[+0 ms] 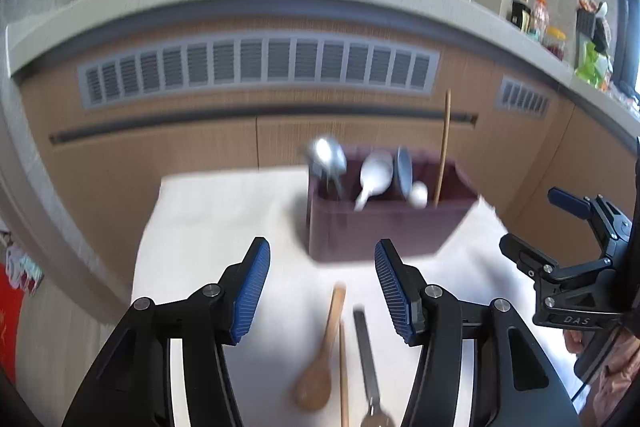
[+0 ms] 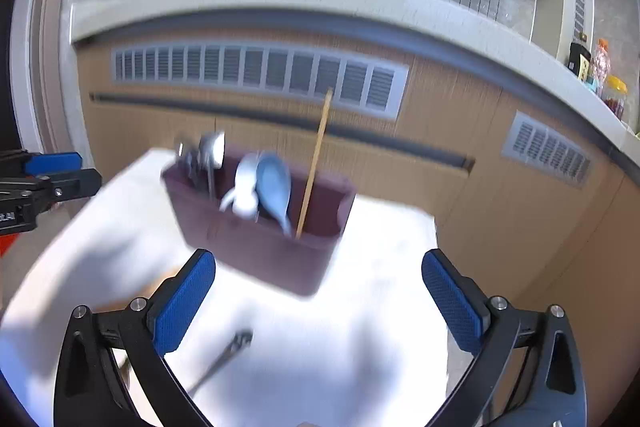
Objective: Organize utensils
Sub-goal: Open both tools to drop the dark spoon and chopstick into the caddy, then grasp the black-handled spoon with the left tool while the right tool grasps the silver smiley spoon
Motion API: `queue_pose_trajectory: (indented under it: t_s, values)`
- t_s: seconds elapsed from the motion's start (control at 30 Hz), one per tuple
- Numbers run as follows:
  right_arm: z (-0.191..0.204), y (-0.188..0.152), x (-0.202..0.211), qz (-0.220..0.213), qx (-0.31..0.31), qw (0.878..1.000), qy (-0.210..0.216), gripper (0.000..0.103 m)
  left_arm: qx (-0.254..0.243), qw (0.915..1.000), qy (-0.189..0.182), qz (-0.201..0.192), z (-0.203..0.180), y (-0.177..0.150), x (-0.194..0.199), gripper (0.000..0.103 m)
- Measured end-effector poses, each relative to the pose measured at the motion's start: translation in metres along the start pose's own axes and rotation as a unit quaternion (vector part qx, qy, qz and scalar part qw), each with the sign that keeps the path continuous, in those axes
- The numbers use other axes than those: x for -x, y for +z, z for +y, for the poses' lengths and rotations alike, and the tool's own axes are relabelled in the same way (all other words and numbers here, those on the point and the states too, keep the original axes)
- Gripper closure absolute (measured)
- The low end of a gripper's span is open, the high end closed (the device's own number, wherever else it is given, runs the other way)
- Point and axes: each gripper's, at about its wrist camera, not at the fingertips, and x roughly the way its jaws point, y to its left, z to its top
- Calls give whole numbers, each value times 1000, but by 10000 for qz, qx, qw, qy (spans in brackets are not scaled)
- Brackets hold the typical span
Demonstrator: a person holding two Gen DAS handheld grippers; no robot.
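Utensils are split across the white table (image 1: 224,227): a wooden spoon (image 1: 320,359), a chopstick (image 1: 343,379) and a metal-handled piece (image 1: 366,347) lie loose near its front edge, others stand in the maroon holder (image 1: 380,227) (one chopstick (image 1: 443,147) upright). Both the left gripper (image 1: 322,291) and right gripper (image 2: 318,303) hang open and empty. Crowded handles could mean a two-item grab; motion blur hides the holder's compartments, and the metal piece's head is cut off.

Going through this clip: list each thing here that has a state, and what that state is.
left gripper: open, nothing between the pads
right gripper: open wide, nothing held
holder box: upright on the table, part filled
metal spoon: standing in the box
chopstick: standing in the box, leaning
wooden spoon: lying flat on the table
metal utensil: lying flat on the table
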Motion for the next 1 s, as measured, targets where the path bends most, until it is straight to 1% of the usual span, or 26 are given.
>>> queue_pose_trajectory:
  t_s: [0.13, 0.23, 0.37, 0.43, 0.47, 0.5, 0.53, 0.57, 0.6, 0.63, 0.7, 0.77, 0.8, 0.83, 0.87, 0.93, 1.0]
  values:
    - [15, -25, -6, 405, 84, 9991, -45, 1, 12, 9993, 77, 356, 4, -33, -3, 45]
    - [28, -41, -11, 694, 148, 9974, 157, 1, 81, 9982, 88, 589, 9, -56, -3, 43]
    - [40, -59, -23, 1228, -117, 9909, 534, 1, 161, 9962, 117, 852, 14, -83, -2, 43]
    - [47, -67, -29, 1398, -251, 9872, 723, 3, 170, 9952, 112, 956, 15, -94, -2, 43]
    - [50, -70, -30, 1455, -271, 9862, 744, 5, 178, 9948, 101, 997, 15, -99, -2, 43]
    - [54, -72, -33, 1526, -265, 9848, 782, 16, 187, 9943, 71, 1043, 15, -103, -2, 43]
    - [59, -75, -37, 1662, -237, 9821, 855, 33, 192, 9941, 47, 1071, 16, -105, -2, 43]
    - [62, -77, -40, 1786, -226, 9792, 933, 42, 217, 9936, 30, 1104, 17, -109, -2, 43]
    - [65, -80, -45, 1961, -254, 9744, 1067, 58, 248, 9933, 20, 1127, 18, -111, -3, 43]
    - [67, -82, -49, 2095, -313, 9699, 1198, 61, 282, 9930, 11, 1146, 19, -113, -3, 43]
    - [66, -84, -47, 2051, -395, 9702, 1227, 61, 329, 9926, -7, 1169, 20, -115, -2, 43]
    - [67, -86, -46, 2087, -350, 9684, 1322, 68, 356, 9924, -36, 1179, 20, -116, -2, 43]
    - [68, -86, -45, 2086, -276, 9695, 1259, 84, 366, 9922, -67, 1190, 19, -117, -2, 43]
    - [67, -86, -45, 2093, -219, 9702, 1201, 87, 375, 9919, -111, 1205, 19, -116, -3, 43]
    - [67, -86, -44, 2112, -188, 9699, 1196, 88, 381, 9917, -147, 1217, 18, -116, -4, 43]
    - [63, -86, -43, 2131, -207, 9697, 1176, 93, 366, 9912, -250, 1249, 16, -114, -5, 43]
    - [58, -87, -40, 2123, -154, 9715, 1039, 96, 296, 9910, -288, 1271, 12, -112, -7, 43]
